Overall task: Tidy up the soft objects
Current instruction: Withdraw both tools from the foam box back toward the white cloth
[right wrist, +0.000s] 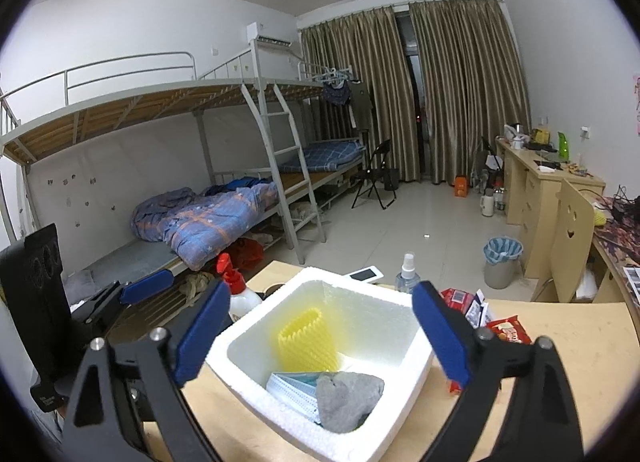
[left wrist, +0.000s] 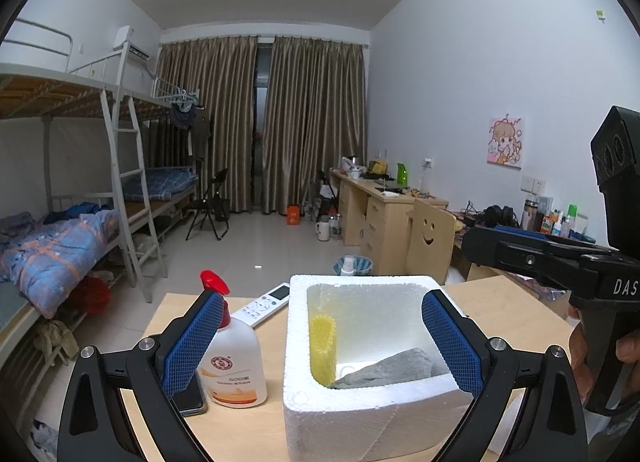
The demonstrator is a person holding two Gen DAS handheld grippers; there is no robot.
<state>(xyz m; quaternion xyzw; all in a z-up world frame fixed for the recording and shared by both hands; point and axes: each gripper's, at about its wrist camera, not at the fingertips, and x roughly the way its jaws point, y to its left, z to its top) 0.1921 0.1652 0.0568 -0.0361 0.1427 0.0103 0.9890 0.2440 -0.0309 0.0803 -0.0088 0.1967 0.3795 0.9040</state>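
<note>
Right hand-held gripper [right wrist: 320, 336] gapes, tilted over foam box [right wrist: 416, 366].

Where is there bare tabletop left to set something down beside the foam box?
Bare wood lies right of the foam box, beyond the snack packets. Left is crowded: lotion bottle, phone, remote.

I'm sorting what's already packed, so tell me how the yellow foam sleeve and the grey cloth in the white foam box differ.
The yellow foam sleeve stands upright against the back wall of the foam box; the grey cloth lies crumpled flat on the bottom. The sleeve is bright yellow with a ribbed mesh surface, the cloth dull grey and fuzzy. The cloth rests partly on a face mask; the sleeve does not. Both are soft and sit inside the box.
</note>
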